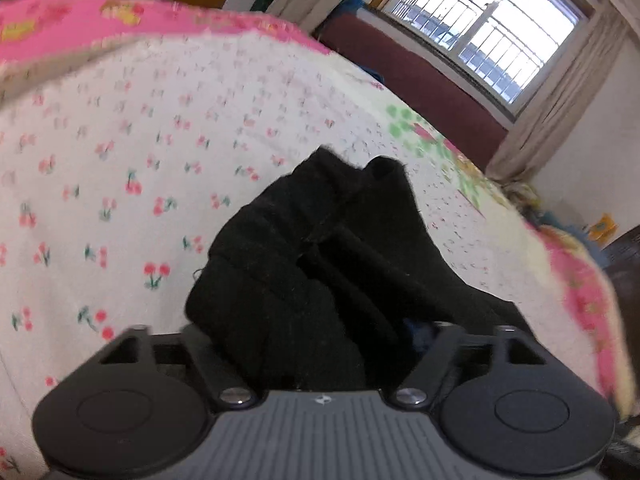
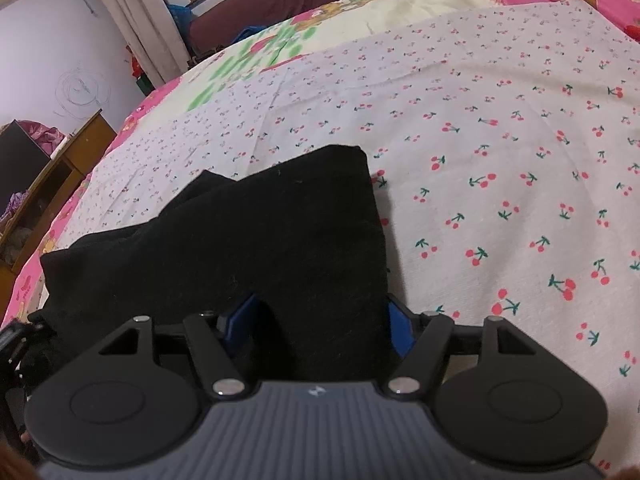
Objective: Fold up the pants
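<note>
The black pants hang bunched over my left gripper, above a cherry-print sheet. The cloth covers the fingers, and the jaws stand closed on it. In the right wrist view the same pants drape flat over my right gripper, with a squared corner reaching forward. One blue finger pad shows on each side of the cloth, pinching a fold. Both grippers hold the pants lifted a little above the bed.
The bed has a white cherry-print sheet over a pink flowered cover. A window with curtains and a dark red bench lie beyond. A wooden cabinet stands beside the bed.
</note>
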The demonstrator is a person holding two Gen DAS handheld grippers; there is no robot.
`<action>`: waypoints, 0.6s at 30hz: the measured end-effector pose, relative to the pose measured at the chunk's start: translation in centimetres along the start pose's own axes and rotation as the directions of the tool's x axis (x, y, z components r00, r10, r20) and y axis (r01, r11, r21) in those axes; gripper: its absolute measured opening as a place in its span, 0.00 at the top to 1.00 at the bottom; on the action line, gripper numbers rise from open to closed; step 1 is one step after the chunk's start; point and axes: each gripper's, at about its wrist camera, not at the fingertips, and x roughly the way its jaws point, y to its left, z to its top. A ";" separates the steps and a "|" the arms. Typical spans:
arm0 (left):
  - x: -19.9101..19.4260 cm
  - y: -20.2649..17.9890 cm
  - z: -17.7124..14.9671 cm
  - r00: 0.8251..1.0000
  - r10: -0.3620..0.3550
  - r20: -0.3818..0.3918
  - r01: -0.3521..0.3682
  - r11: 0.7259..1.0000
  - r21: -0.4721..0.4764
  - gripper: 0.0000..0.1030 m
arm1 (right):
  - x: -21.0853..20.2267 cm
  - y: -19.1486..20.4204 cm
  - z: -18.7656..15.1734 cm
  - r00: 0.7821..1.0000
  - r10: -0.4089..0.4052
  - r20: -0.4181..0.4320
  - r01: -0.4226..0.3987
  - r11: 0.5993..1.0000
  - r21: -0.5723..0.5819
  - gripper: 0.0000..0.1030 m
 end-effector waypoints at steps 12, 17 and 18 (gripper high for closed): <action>-2.6 2.4 -0.3 0.992 -0.113 0.048 0.117 0.988 -0.100 0.18 | -1.7 6.5 0.0 0.992 0.110 0.065 -0.087 0.955 -0.283 0.33; -2.6 3.7 0.3 0.984 -0.169 0.061 0.178 0.961 -0.212 0.14 | 1.6 11.0 -1.7 0.983 0.180 -0.040 -0.182 0.907 -0.380 0.33; -2.3 3.4 0.6 0.984 -0.166 0.057 0.175 0.963 -0.206 0.13 | 1.9 11.6 -2.1 0.982 0.183 -0.052 -0.188 0.901 -0.391 0.33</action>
